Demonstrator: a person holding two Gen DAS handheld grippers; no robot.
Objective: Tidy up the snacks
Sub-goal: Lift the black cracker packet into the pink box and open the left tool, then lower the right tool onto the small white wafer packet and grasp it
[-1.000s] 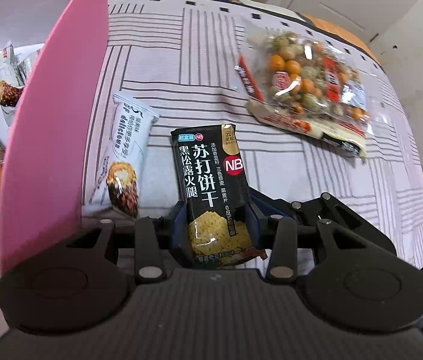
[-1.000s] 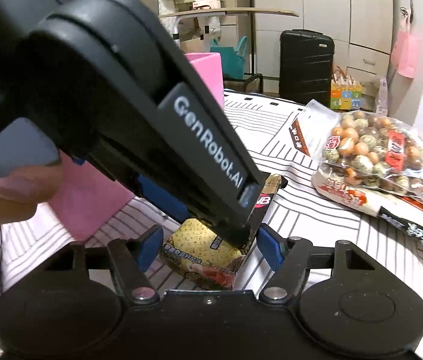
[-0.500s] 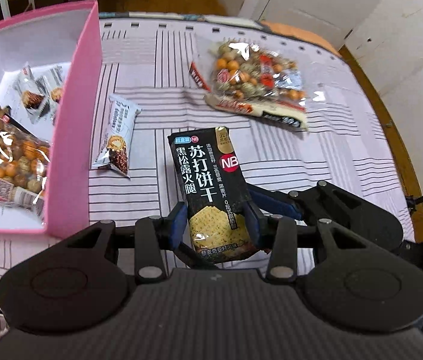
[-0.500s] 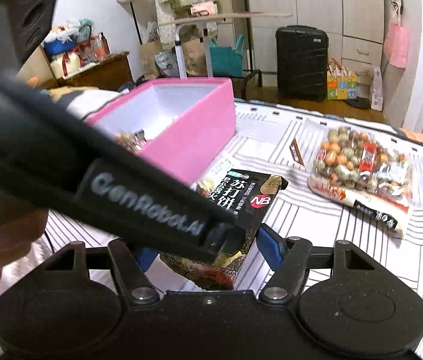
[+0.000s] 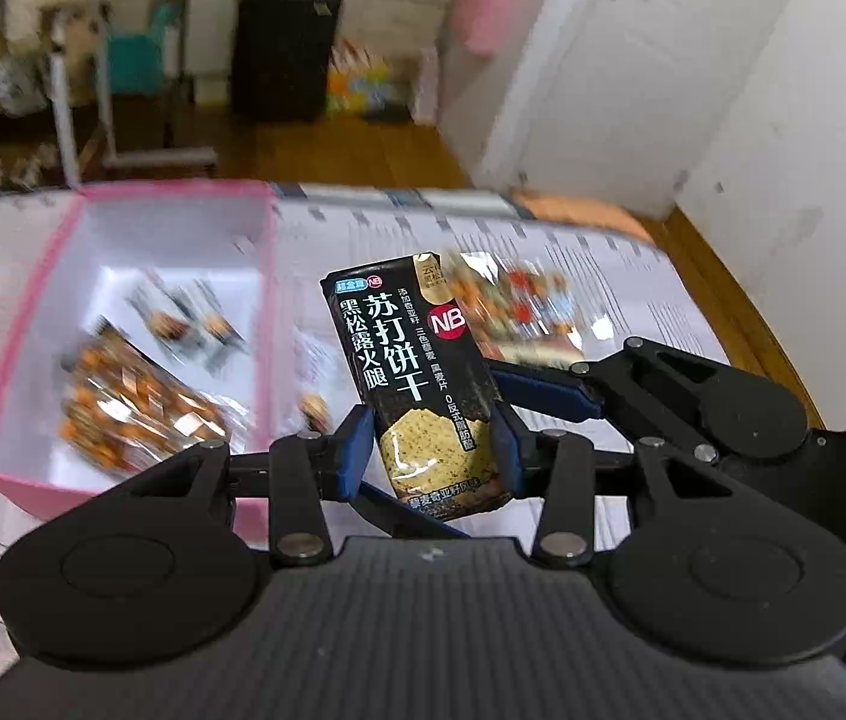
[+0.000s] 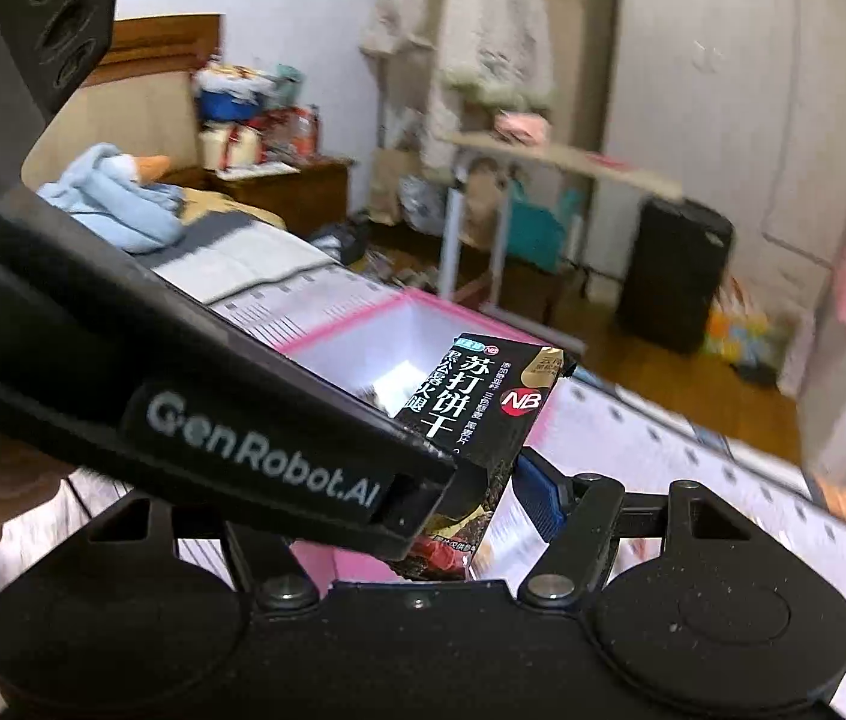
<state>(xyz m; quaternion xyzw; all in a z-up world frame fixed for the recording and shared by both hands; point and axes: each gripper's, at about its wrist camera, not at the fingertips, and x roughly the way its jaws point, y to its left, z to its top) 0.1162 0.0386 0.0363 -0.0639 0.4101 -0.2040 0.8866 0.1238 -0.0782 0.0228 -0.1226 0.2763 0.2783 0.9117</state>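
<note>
Left gripper (image 5: 432,450) pinching the black cracker packet (image 5: 417,384) low down, lifted off the table. Right gripper (image 6: 423,516) spread, just behind. Carrying step — next, over the pink box (image 5: 267,276) at ten o'clock, then release.

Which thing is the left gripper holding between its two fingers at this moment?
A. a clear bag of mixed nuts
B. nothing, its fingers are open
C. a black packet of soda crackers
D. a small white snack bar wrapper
C: in the left wrist view the left gripper has its blue pads pressed on both sides of the lower part of the black soda cracker packet, which stands lifted in front of the pink box.
</note>
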